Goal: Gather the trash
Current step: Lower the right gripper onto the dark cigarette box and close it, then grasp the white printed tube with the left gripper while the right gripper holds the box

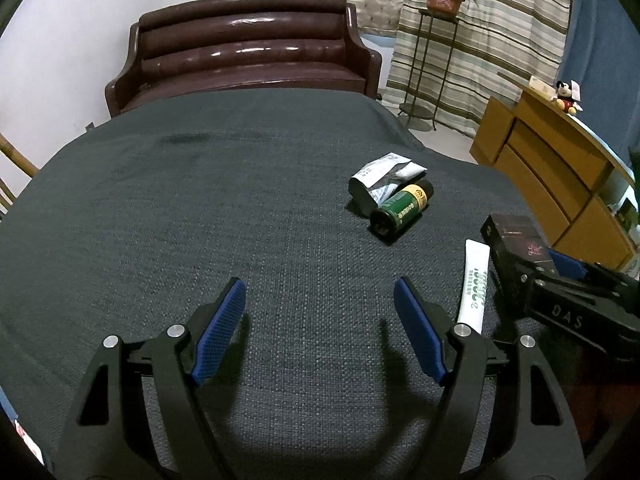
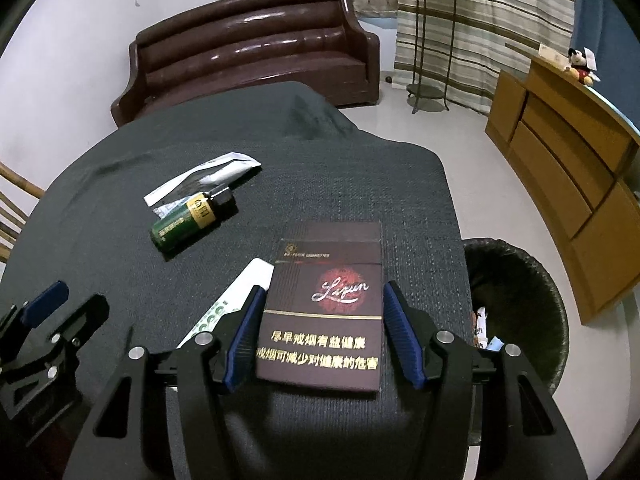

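Matt woven tablecloth (image 1: pixel 240 220); glossy leather sofa (image 1: pixel 248 48)

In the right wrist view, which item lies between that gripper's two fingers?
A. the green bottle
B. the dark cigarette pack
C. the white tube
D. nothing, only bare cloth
B: the dark cigarette pack lies flat on the grey cloth between the blue pads of the right gripper; the green bottle lies off to the left and the white tube sits outside the left finger.

Both wrist views look steeply down, close — sharing the cloth-covered table (image 1: pixel 240 200).
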`<state>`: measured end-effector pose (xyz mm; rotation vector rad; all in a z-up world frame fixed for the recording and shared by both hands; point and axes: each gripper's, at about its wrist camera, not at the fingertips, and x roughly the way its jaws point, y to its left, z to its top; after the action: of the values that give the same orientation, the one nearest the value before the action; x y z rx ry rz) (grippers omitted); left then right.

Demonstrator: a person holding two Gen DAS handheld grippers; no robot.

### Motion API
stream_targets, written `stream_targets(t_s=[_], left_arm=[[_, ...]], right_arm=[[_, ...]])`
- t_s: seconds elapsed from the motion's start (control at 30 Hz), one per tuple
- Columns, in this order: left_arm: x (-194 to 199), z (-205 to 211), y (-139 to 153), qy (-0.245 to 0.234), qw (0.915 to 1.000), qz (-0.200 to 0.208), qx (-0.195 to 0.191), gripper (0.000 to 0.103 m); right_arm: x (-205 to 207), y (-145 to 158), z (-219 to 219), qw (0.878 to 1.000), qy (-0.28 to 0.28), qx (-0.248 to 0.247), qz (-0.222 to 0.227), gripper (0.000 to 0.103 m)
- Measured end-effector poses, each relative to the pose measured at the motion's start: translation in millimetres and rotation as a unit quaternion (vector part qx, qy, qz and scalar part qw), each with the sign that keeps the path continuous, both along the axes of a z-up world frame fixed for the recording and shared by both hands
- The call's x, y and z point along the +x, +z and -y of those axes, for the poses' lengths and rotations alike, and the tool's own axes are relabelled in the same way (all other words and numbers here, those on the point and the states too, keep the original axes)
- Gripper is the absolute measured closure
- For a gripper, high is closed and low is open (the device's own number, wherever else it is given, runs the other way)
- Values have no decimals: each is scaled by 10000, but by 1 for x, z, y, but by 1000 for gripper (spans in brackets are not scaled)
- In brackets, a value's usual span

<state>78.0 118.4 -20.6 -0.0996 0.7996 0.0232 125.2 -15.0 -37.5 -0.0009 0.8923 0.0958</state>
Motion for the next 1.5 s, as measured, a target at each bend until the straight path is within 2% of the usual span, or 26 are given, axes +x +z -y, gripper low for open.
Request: stream_targets(t_s=[0.27,0.8,1.0,1.1,1.2,1.23,1.3,1.4,1.5], left_arm=[[4,11,0,-142,9999,-22,6,28],[20,73,3,-798,9967,-14,112,28],[35,92,-7,-973,9944,-285,284,28],[41,95,-10,-1016,9935,-470,228,28],[45,98,-14,-1082,9920,-600,260,36],[45,100,-15,-1133,9912,-632,268,42],[44,103,-16,-1182,9906,-605,345,46],[41,105,-14,-1262,9898,-557,356,56],[39,108,-14,-1336,9891,-502,360,71]], right_arm=[[0,-4,-5,9997,74,-243,4,48],[-15,10,37,9993,-237,-111,281,48],[-17,11,51,9989,-301,1,348,48],[-16,11,57,9989,-320,43,352,48],[-15,8,62,9988,-342,91,333,48],[-15,7,63,9988,-344,97,329,48],[-16,6,64,9988,-349,119,316,48],[-16,5,66,9988,-360,140,293,48],[-16,4,66,9988,-365,147,283,48]])
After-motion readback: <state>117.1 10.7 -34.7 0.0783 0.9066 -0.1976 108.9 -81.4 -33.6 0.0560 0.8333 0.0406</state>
